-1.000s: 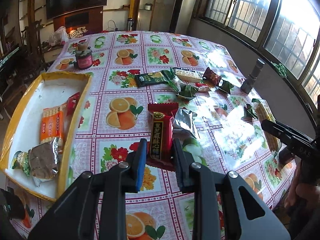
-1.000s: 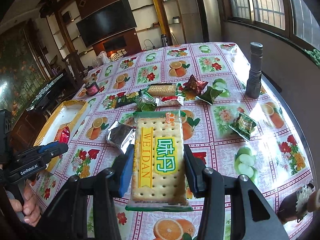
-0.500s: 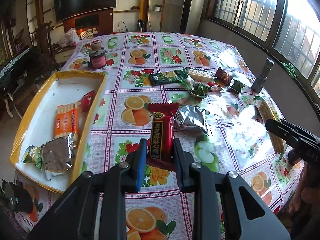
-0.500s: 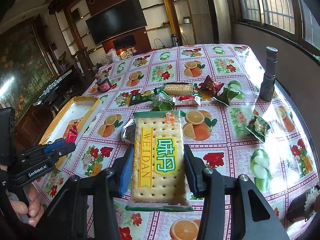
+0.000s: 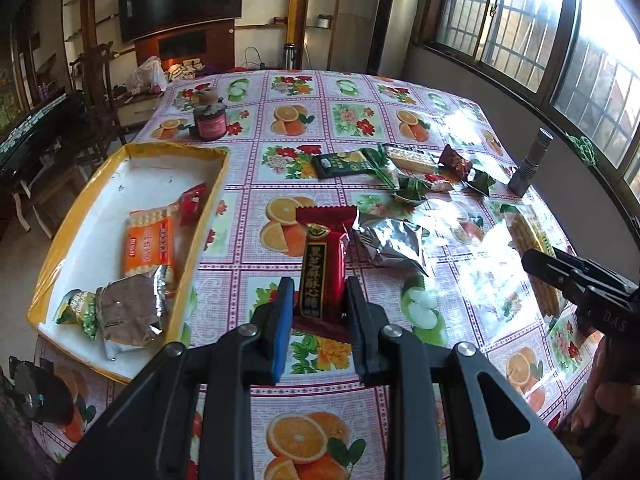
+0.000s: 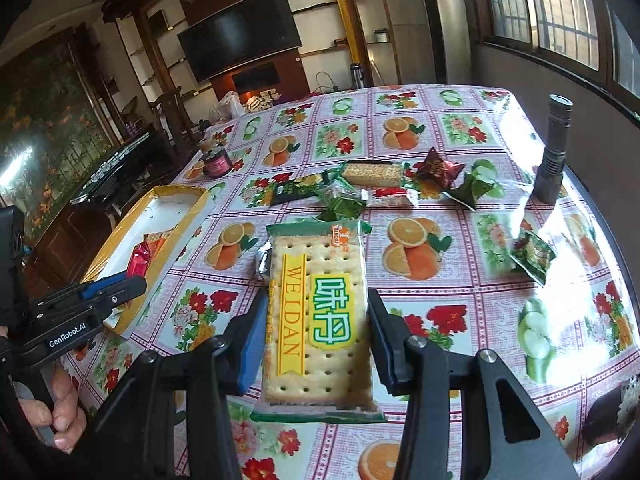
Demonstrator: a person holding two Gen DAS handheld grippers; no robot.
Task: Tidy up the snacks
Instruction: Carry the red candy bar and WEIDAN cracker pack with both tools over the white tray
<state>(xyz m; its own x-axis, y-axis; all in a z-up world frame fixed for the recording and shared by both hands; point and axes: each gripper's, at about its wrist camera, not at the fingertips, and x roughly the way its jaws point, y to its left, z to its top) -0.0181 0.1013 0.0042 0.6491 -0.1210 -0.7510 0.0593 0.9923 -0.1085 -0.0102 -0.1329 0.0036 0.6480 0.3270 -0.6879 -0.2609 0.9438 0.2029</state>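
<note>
Both tongs are loaded: the left gripper (image 5: 316, 312) is clamped on a dark red foil-wrapped snack bar with gold lettering (image 5: 323, 264), and the right gripper (image 6: 316, 340) is clamped on a clear-wrapped pack of square crackers with a yellow and green label (image 6: 318, 320), both packets held up off the fruit-and-flower patterned tablecloth (image 5: 360, 120). The destination looks to be the shallow yellow-rimmed cardboard tray with a white floor (image 5: 218, 184) at the table's left edge, which already holds an orange cracker pack (image 5: 148, 244) and a silver foil packet (image 5: 128, 312). To do this well, carry the red bar over the tray's near wall, clear of the rim, and set it on the bare white floor at the far end, not on top of the packets already there. Bring the cracker pack in second, kept flat so the crackers do not snap, and keep the two tools well apart. More loose snacks (image 6: 360, 188) wait mid-table
</note>
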